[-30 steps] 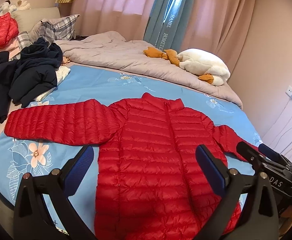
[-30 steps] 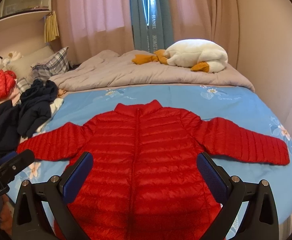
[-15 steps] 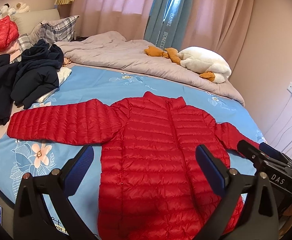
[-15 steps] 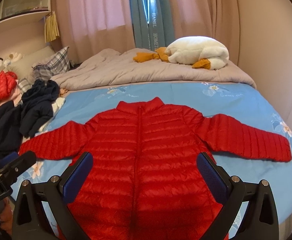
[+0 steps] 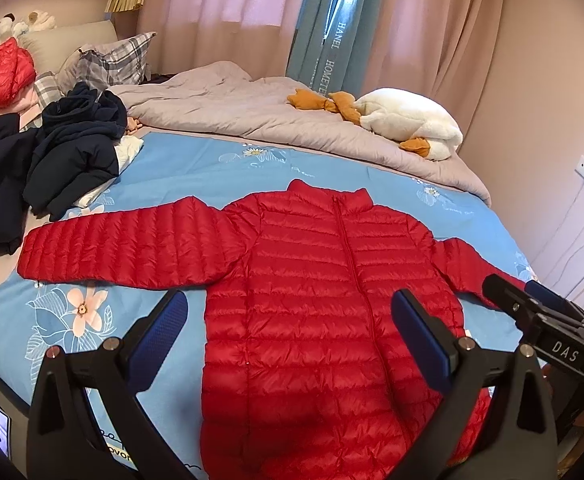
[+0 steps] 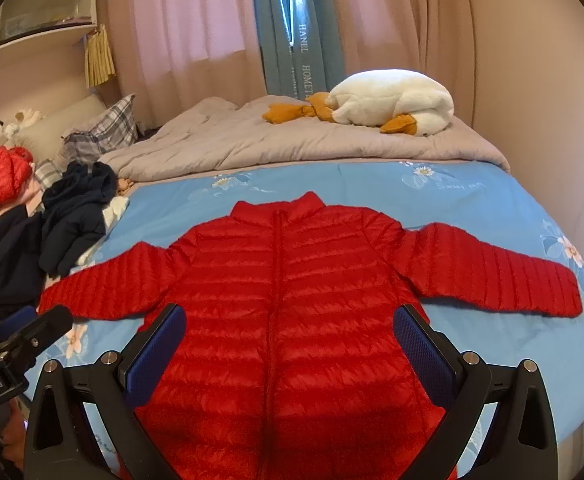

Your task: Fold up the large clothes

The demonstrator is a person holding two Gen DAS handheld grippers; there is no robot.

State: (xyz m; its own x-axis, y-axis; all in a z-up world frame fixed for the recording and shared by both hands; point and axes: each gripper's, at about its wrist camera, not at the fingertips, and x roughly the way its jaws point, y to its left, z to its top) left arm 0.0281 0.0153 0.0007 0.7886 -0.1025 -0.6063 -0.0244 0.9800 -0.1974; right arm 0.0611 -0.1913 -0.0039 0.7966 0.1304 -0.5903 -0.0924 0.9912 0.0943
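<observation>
Folding has not begun, I judge: the red down jacket [image 5: 324,312] lies flat on the blue floral sheet [image 5: 195,168], front up, zipped, collar toward the grey duvet [image 5: 227,108]. Going from left to right: the left sleeve [image 5: 127,244] stretches out toward the dark clothes pile [image 5: 67,152]. The left gripper [image 5: 287,344] hovers with jaws wide, holding nothing. The right gripper [image 6: 287,344] is also wide and empty. The right sleeve [image 6: 492,272] reaches out. The next move probably calls for pinching a cuff and laying that sleeve across the puffy, slippery-looking quilted body.
</observation>
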